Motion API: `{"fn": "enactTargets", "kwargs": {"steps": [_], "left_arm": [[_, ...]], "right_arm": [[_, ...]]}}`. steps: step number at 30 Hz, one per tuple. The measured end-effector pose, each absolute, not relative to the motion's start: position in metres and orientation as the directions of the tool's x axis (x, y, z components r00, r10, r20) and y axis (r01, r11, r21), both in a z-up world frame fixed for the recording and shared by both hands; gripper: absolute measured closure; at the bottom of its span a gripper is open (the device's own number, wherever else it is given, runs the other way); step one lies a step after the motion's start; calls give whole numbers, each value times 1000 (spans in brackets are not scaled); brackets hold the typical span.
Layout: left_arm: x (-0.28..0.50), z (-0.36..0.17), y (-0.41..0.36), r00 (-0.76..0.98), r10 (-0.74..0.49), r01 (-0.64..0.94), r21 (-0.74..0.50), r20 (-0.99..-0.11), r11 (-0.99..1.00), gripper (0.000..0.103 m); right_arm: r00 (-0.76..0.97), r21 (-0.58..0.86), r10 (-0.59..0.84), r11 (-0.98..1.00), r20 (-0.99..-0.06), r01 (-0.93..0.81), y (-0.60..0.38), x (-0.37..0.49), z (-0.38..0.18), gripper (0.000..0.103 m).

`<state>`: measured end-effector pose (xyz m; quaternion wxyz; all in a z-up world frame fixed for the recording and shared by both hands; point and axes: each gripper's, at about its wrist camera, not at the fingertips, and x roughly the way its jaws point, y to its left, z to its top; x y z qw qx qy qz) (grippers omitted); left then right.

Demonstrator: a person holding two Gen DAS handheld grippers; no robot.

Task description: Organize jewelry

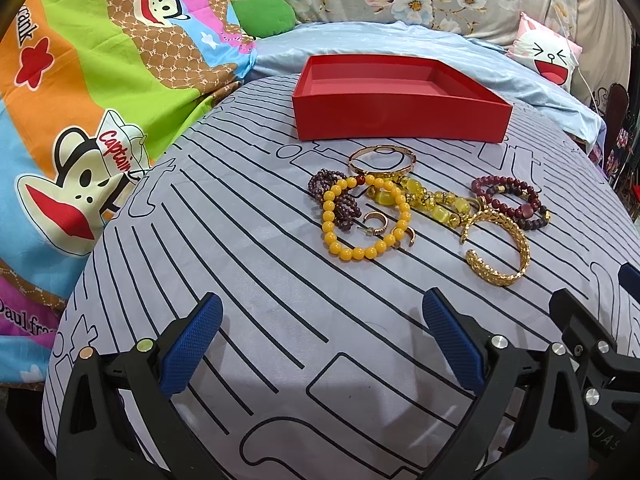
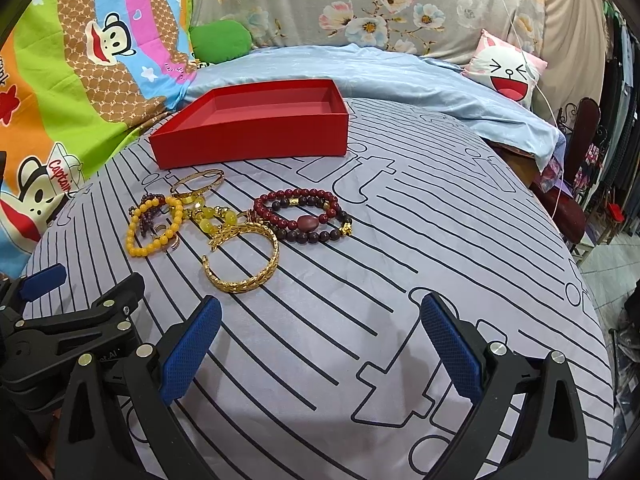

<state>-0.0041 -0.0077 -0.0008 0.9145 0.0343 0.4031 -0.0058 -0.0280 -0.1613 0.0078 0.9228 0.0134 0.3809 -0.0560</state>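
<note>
Lying ahead of both spread tools (image 1: 322,326) (image 2: 320,326): bracelets (image 1: 496,246), apart.

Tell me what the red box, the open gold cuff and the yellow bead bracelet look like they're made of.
Red box: probably cardboard with a matte finish; thin flat walls, crisp folded corners, no gloss.
Gold cuff: looks like gold-toned metal, shiny and textured like a weave; whether solid or plated cannot be told.
Yellow bead bracelet: smooth, glossy opaque round beads, possibly resin, plastic or amber-like stone.

One red box (image 1: 400,120), two gold bangles (image 1: 498,246), roughly five beaded bracelets (image 1: 366,220) (tangled at nine o'clock), two small hoop earrings (image 1: 374,222).
</note>
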Motion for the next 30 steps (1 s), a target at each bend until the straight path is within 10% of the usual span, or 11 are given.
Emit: {"fn": "enactTargets", "kwargs": {"steps": [30], "left_arm": [[-3, 5, -1, 676, 17, 37, 58, -737, 998, 8]], "right_arm": [[707, -16, -90, 994, -702, 111, -161, -28, 8, 7]]}}
